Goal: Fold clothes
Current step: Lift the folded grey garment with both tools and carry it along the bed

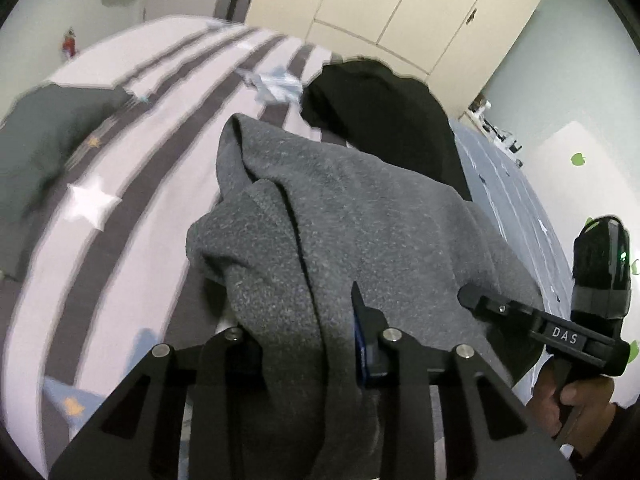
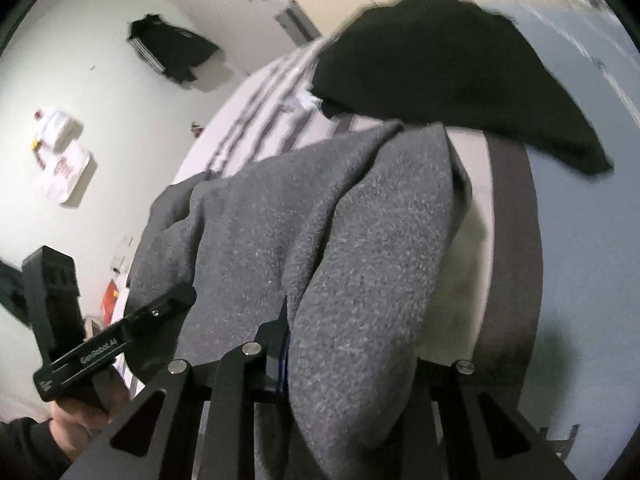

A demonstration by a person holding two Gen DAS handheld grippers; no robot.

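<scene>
Grey fleece garment (image 1: pixel 360 220) hangs bunched between my two grippers, lifted above the striped bedspread (image 1: pixel 120 168), its far end sagging toward the bed. My left gripper (image 1: pixel 308 332) pinches one thick fold of it: the cloth fills the gap between the fingers and spills down over the linkage toward the camera, with only the blue-edged right fingertip (image 1: pixel 360 312) showing beside it. My right gripper (image 2: pixel 344 344) is clamped on another fold the same way, the fleece draping over its fingers and hiding the right one. In the left wrist view the right gripper's body sits at the lower right, held in my right hand (image 1: pixel 568 400); in the right wrist view the left one sits at the lower left in my left hand (image 2: pixel 76 420).

Beyond the grey fleece a black garment (image 1: pixel 384 108) lies heaped on the bed, just past the fleece's far edge. A dark grey pillow (image 1: pixel 44 148) rests at the left side of the bed, and cream wardrobe doors (image 1: pixel 400 4) stand behind.
</scene>
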